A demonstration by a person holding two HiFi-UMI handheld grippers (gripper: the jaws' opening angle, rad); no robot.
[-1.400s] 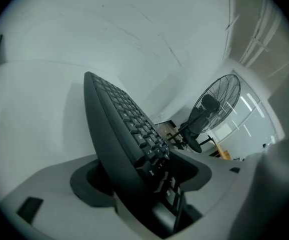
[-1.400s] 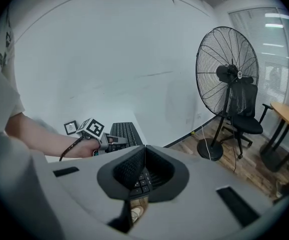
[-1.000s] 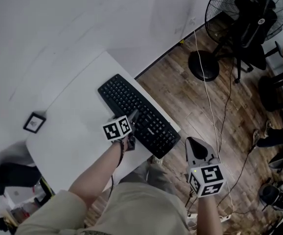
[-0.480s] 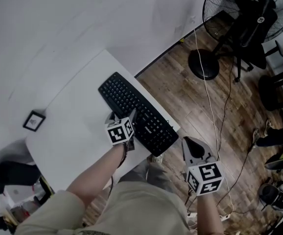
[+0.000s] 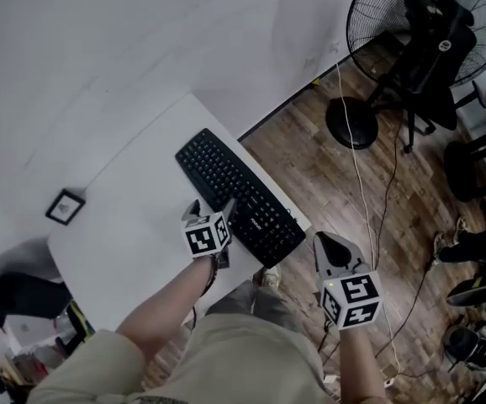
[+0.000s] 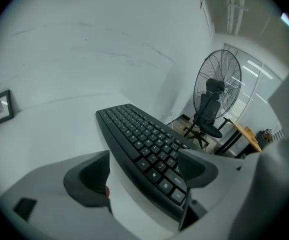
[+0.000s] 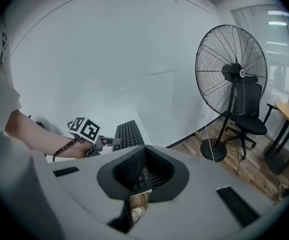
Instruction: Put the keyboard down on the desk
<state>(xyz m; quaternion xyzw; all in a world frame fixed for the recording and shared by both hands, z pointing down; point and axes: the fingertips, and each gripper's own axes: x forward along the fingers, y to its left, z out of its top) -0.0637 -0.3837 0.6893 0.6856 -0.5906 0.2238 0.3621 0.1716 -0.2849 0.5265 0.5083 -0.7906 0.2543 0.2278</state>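
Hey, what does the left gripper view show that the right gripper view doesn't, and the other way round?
Only the left gripper view shows the small framed picture standing on the desk, and the left gripper with its jaws apart on either side of the keyboard's near end. Only the right gripper view shows the person's left forearm, and the right gripper with its jaws together and nothing between them. Both show the black keyboard lying on the white desk, the standing fan and the office chair.
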